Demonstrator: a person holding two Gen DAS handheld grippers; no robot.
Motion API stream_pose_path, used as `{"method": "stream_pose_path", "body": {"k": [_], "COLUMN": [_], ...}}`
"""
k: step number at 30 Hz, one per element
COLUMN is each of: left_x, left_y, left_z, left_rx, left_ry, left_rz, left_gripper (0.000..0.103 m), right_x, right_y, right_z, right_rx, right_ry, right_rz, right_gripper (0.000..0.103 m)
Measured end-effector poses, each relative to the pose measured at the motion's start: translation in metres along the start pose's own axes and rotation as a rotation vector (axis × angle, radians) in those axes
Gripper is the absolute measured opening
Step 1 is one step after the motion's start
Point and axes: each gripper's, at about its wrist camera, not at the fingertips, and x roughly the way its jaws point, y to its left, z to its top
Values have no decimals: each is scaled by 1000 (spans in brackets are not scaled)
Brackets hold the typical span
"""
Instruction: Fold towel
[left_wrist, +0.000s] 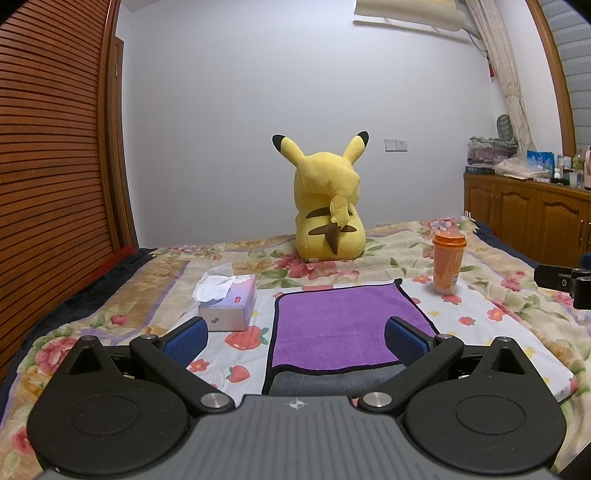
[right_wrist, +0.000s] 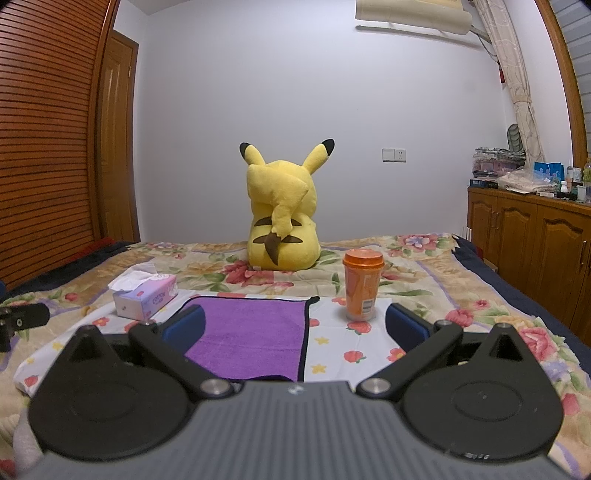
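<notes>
A purple towel (left_wrist: 332, 325) with a dark trim lies flat on a white strawberry-print cloth on the bed; its near edge is turned up and shows a grey underside (left_wrist: 325, 382). My left gripper (left_wrist: 295, 341) is open above the towel's near edge, its blue pads wide apart, holding nothing. In the right wrist view the towel (right_wrist: 251, 336) lies low and left of centre. My right gripper (right_wrist: 295, 328) is open and empty, its left pad over the towel, its right pad over the cloth.
A tissue box (left_wrist: 229, 301) stands left of the towel. An orange lidded cup (left_wrist: 447, 264) stands at its far right corner, also in the right wrist view (right_wrist: 361, 282). A yellow plush toy (left_wrist: 327, 206) sits farther back. A wooden cabinet (right_wrist: 532, 240) stands at the right.
</notes>
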Motion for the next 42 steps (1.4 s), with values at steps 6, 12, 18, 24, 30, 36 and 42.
{"method": "stream_pose_path", "body": {"k": [6, 12, 18, 24, 30, 36, 42], "left_x": [4, 15, 23, 30, 36, 43, 57], "left_y": [0, -4, -9, -8, -9, -12, -11], "left_z": [-11, -9, -9, -10, -11, -10, -12], "left_rx": [16, 25, 44, 44, 53, 65, 72], "left_ry": [27, 68, 95, 124, 145, 158, 185], "left_rz": [-5, -8, -3, -3, -1, -6, -10], "left_gripper": [103, 103, 103, 103, 103, 103, 103], "right_x": [4, 10, 15, 21, 27, 33, 43], "right_y": [4, 7, 9, 13, 17, 16, 18], "right_z": [1, 0, -1, -4, -3, -3, -4], "right_rx": [-7, -10, -7, -19, -28, -21, -23], "right_ry": [22, 46, 66, 90, 109, 126, 140], "right_rz": [0, 2, 5, 9, 15, 22, 29], "right_gripper": [103, 103, 103, 103, 103, 103, 103]}}
